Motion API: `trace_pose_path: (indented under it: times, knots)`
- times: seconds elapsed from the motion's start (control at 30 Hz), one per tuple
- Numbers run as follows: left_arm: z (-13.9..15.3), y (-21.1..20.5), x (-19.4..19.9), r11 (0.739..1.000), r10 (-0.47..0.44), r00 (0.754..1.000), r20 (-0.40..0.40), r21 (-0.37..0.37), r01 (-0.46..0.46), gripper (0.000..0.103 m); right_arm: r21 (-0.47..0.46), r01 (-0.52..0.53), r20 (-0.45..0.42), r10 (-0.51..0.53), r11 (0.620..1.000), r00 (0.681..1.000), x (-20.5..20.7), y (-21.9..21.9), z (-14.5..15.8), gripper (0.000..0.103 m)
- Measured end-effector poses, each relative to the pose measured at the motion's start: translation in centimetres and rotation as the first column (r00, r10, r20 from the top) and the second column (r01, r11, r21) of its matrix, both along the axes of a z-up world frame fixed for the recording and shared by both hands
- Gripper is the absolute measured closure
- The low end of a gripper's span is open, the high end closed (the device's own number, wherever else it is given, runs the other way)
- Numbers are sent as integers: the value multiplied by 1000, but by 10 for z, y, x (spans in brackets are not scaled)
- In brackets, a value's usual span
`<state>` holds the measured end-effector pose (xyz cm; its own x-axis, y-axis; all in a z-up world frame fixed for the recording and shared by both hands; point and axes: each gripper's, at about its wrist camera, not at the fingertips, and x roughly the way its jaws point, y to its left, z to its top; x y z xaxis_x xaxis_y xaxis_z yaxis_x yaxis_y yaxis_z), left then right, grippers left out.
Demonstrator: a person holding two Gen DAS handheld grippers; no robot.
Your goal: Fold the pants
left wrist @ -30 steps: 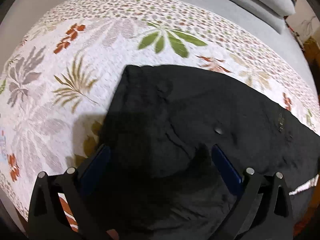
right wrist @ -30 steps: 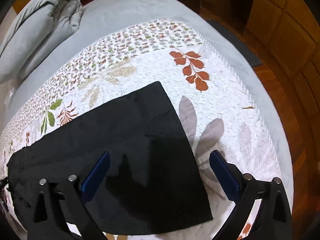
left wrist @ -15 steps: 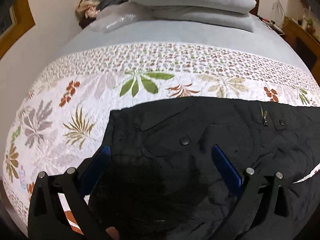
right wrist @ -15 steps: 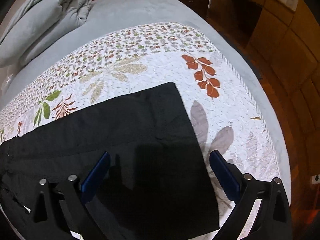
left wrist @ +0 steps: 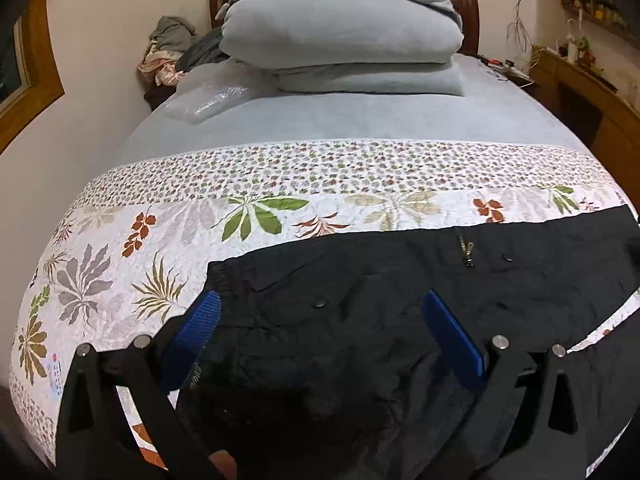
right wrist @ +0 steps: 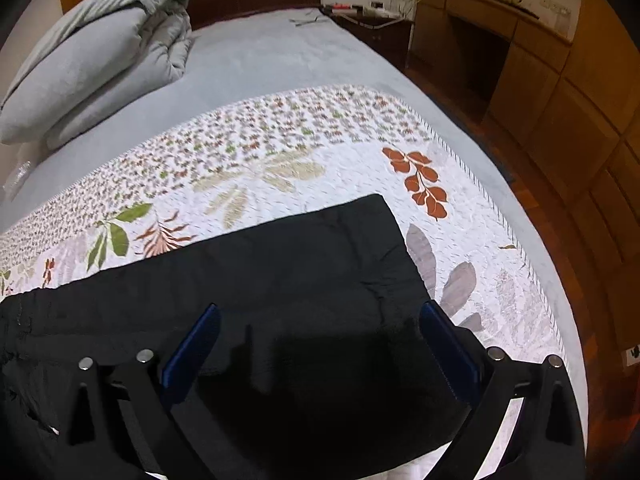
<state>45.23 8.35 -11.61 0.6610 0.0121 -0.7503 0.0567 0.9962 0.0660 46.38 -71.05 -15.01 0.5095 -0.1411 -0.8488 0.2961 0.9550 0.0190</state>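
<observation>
Pants (left wrist: 380, 320) lie under both grippers, and neither has hold of them: the left gripper (left wrist: 320, 344) hangs over the waist end with its 2 blue fingers (left wrist: 192, 344) wide apart and nothing between them, and the right gripper (right wrist: 320, 352) hangs the same way, fingers (right wrist: 448, 352) spread, over the hem end. Outward from the left fingers the black cloth shows a snap button (left wrist: 319, 302), wrinkles around the waistband, and a small zipper (left wrist: 466, 249) further along. Outward from the right fingers the leg runs flat to a squared hem (right wrist: 396, 240). The garment stretches lengthwise across the floral quilt (left wrist: 248, 200) near the foot edge of the bed (right wrist: 280, 52), with grey folded bedding (left wrist: 340, 28) well apart at the head end. Judging by the single hem edge, the legs seem already laid 1 over the other; the lengthwise folds look still to be done, starting with a grasp at either end.
</observation>
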Motion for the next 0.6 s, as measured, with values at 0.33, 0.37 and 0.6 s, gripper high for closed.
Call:
trace_pose_path:
  times: [0.33, 0.37, 0.6]
  knots:
    - [4, -3, -9, 1000, -24, 1000, 11, 5, 24, 2, -30, 23, 64, -21, 999, 998, -11, 12, 18, 3]
    - [4, -4, -9, 1000, -25, 1000, 13, 6, 25, 2, -32, 22, 69, -19, 999, 997, -12, 13, 21, 3]
    - [-5, 8, 9, 999, -9, 999, -43, -41, 7, 2, -43, 1, 25, 0, 999, 1000, -4, 2, 15, 3]
